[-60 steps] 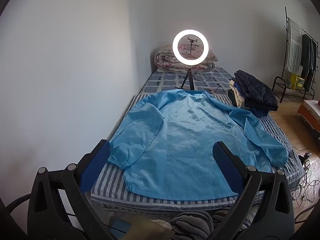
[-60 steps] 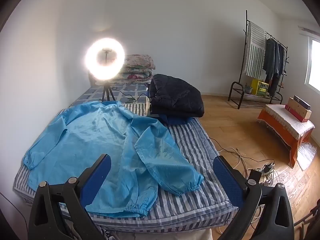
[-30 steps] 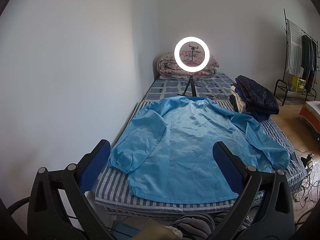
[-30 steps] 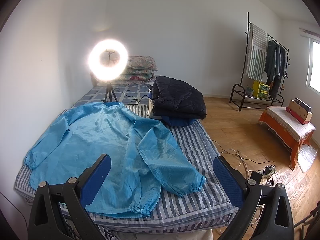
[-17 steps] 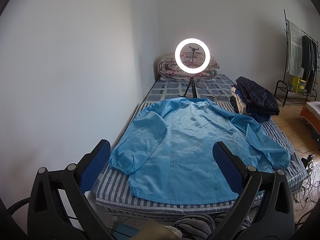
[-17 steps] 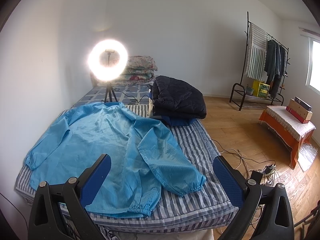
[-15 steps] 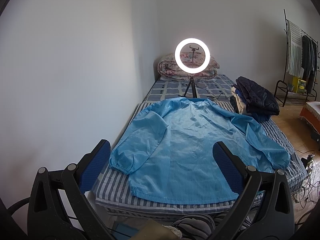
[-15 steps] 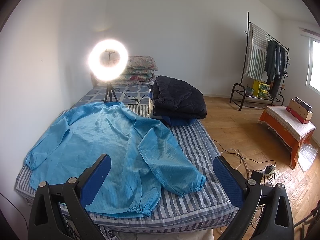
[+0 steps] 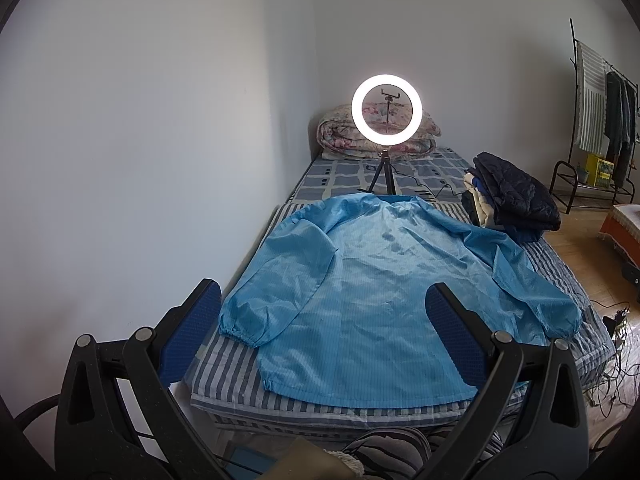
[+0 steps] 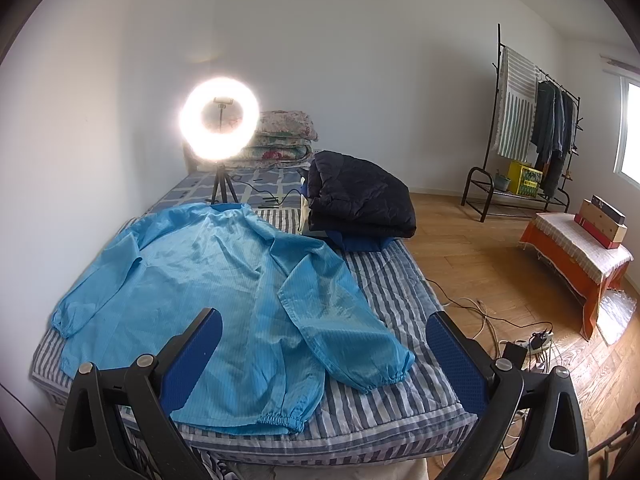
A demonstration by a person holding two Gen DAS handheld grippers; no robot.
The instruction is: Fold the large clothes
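Note:
A large light-blue coat (image 9: 372, 292) (image 10: 224, 292) lies spread flat on the striped bed (image 9: 224, 364) (image 10: 400, 300), collar at the far end, hem toward me, both sleeves angled down along its sides. My left gripper (image 9: 324, 336) hangs open off the bed's near end, above the hem and holding nothing. My right gripper (image 10: 324, 356) is open too, near the bed's front right corner, over the right sleeve cuff (image 10: 384, 372) without touching it.
A lit ring light on a tripod (image 9: 386, 114) (image 10: 218, 120) stands on the bed behind the collar. Folded dark clothes (image 9: 512, 200) (image 10: 360, 200) are stacked at the bed's right. The wall runs along the left; cables (image 10: 520, 340), a low bench (image 10: 576, 256) and a clothes rack (image 10: 532, 120) stand on the right.
Both grippers pulled back and slightly up from the bed over the first second, then held still. The coat has not moved.

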